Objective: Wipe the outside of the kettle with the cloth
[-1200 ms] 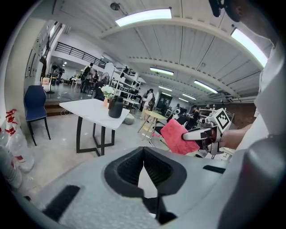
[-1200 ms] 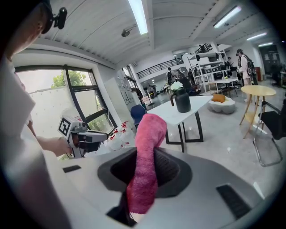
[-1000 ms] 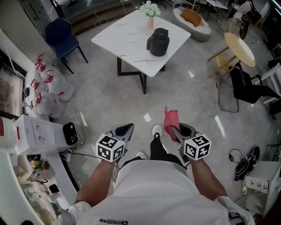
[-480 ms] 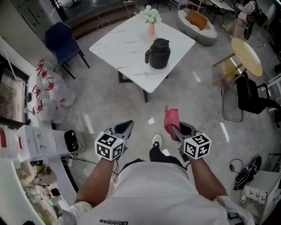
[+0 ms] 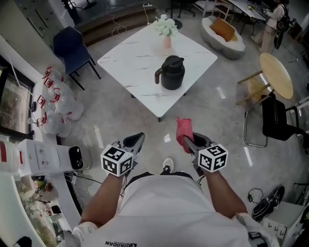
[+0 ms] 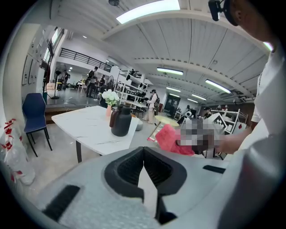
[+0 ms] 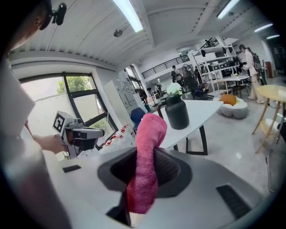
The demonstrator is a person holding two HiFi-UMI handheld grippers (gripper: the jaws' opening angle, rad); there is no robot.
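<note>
1. Ahead of you stands a white marbled table (image 5: 130,62). It carries the black kettle (image 5: 172,73) and, near its far edge, a pink vase (image 5: 167,41) of white flowers.
2. The grey floor (image 5: 125,116) holds a paper scrap (image 5: 166,138) and, to your left, white bags (image 5: 58,103).

A large open-plan workspace, office-like: polished grey floor (image 5: 120,116), white marble-top table (image 5: 130,60), blue chair (image 5: 70,46), round wooden table (image 5: 276,75), mezzanine railing (image 6: 85,58), ceiling strip lights (image 6: 147,10), shelving racks (image 7: 214,67).
</note>
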